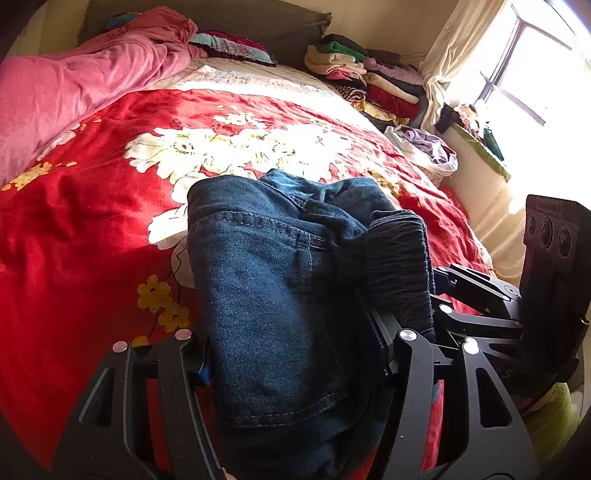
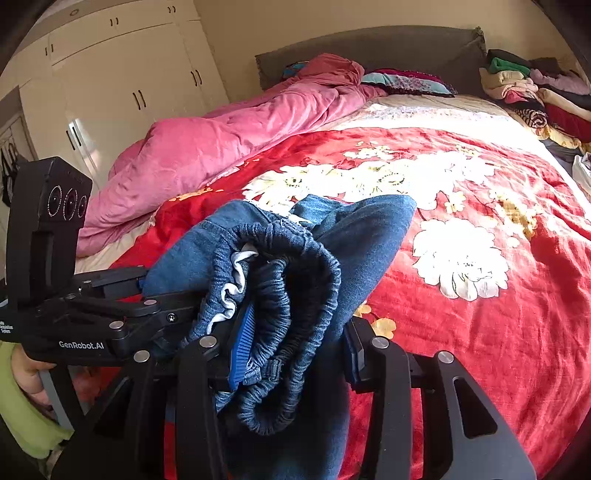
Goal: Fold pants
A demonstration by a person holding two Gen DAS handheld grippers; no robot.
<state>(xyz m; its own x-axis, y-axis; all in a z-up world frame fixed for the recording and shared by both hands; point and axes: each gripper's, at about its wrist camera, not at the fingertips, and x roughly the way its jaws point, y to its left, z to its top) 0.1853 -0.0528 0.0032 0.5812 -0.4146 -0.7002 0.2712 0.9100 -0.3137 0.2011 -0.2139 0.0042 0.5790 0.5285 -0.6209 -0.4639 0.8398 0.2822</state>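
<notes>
Dark blue denim pants point(image 1: 273, 280) hang bunched between both grippers, lifted above the red flowered bedspread point(image 1: 92, 229). My left gripper point(image 1: 291, 354) is shut on a thick fold of the pants. My right gripper point(image 2: 291, 354) is shut on the gathered elastic waistband point(image 2: 280, 306), with a blue finger pad point(image 2: 242, 343) showing against the cloth. In the left wrist view the right gripper point(image 1: 480, 295) sits close on the right, gripping the waistband end. In the right wrist view the left gripper point(image 2: 122, 295) sits close on the left. Both sets of fingertips are mostly hidden by denim.
A pink quilt point(image 1: 74, 88) lies bunched along the bed's left side. Piles of folded clothes point(image 1: 369, 77) sit at the far right corner by the grey headboard point(image 1: 221, 22). A bag of clothes point(image 1: 428, 151) is at the right edge. White wardrobes point(image 2: 110, 81) stand left.
</notes>
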